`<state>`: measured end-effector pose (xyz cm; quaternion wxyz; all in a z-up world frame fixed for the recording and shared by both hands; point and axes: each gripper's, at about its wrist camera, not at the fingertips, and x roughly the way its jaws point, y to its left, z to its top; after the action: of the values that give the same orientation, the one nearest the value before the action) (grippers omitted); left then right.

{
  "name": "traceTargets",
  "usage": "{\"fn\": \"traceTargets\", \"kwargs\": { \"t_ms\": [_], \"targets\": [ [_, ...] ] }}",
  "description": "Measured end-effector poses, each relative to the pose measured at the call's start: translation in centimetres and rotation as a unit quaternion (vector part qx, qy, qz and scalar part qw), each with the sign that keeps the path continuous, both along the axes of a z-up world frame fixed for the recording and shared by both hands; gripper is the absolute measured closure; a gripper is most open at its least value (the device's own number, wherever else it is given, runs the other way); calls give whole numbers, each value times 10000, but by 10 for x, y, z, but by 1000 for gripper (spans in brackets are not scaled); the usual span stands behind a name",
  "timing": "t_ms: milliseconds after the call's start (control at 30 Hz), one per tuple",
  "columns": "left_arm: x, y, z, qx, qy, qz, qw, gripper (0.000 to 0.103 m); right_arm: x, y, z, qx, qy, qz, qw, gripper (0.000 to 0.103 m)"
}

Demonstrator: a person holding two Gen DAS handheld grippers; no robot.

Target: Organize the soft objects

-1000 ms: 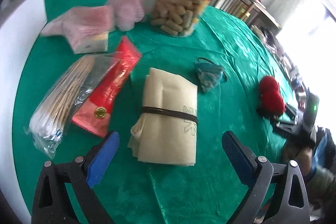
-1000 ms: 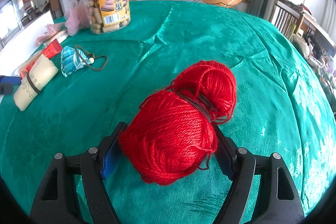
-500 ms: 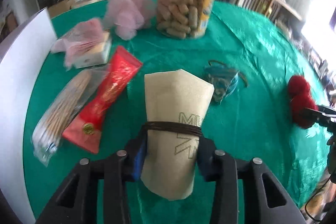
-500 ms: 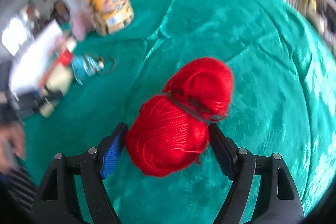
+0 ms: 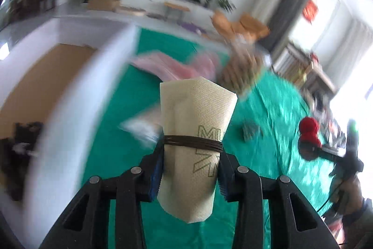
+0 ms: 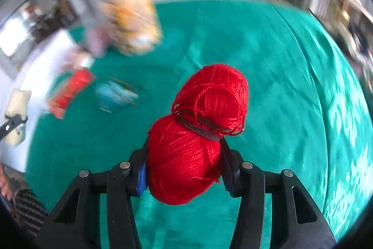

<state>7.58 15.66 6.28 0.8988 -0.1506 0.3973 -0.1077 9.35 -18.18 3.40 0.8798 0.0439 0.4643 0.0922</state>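
My left gripper (image 5: 190, 169) is shut on a beige folded cloth (image 5: 195, 132) tied with a dark band, and holds it lifted above the green tablecloth (image 5: 268, 123). My right gripper (image 6: 185, 169) is shut on a red yarn ball (image 6: 198, 132) bound with a dark band, also raised above the cloth. The yarn shows in the left wrist view (image 5: 309, 130), and the beige cloth shows at the left edge of the right wrist view (image 6: 17, 106). A white box (image 5: 70, 95) with a brown floor stands at the left.
Blurred on the table: pink soft items (image 5: 177, 64), a jar of snacks (image 6: 131, 22), a red packet (image 6: 72, 92) and a blue pouch (image 6: 114, 95). The white box wall (image 6: 32, 71) runs along the table's left side.
My left gripper shut on the beige cloth, lifted it and swung left toward the white box. My right gripper lifted the red yarn off the table and moved it left.
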Motion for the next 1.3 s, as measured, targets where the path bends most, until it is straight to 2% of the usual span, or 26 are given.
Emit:
{"fn": "traceTargets", "kwargs": {
  "t_ms": [67,167,233,333,400,467,567,633,733,800,933,1033,1100,1167,1233,1300],
  "targets": [
    [-4,43,24,-10,-153,407,9991,64,7,50,32,103,-279,549,9980,51],
    [-9,101,46,284,-203,1001,9944,64,17,135,71,409,-570,1395,9877,50],
    [-13,132,52,433,-164,1312,9903,64,21,202,92,611,-710,1979,9757,50],
    [-19,178,52,742,2,1842,9801,59,18,290,106,738,-733,2721,9566,50],
    [-23,204,42,945,225,2185,9710,46,13,335,106,745,-721,3093,9453,49],
    [-24,223,31,1026,431,2404,9643,20,14,389,94,850,-387,3532,9309,39],
    [-35,246,13,884,578,2779,9548,18,15,433,73,1095,132,3819,9176,36],
    [-40,253,6,769,604,2915,9515,18,13,443,67,1125,172,3834,9165,35],
    [-51,258,1,818,570,3038,9475,18,12,431,69,1215,39,3739,9195,32],
    [-52,257,-2,822,551,3078,9463,18,14,414,70,1093,-104,3587,9270,32],
    [-60,237,4,689,405,2979,9512,18,15,354,63,872,-385,3184,9431,32],
    [-63,198,17,637,120,2698,9607,18,17,307,49,531,-633,2783,9569,32],
    [-64,161,25,410,-100,2339,9713,16,7,261,27,178,-819,2408,9670,32],
    [-64,119,26,253,-259,1959,9800,5,-3,215,3,-251,-941,1975,9755,32],
    [-64,78,20,156,-386,1543,9871,2,-17,168,-20,-586,-935,1510,9824,32],
    [-63,27,3,35,-377,933,9949,2,-34,118,-42,-756,-845,1004,9885,32]
  ]
}}
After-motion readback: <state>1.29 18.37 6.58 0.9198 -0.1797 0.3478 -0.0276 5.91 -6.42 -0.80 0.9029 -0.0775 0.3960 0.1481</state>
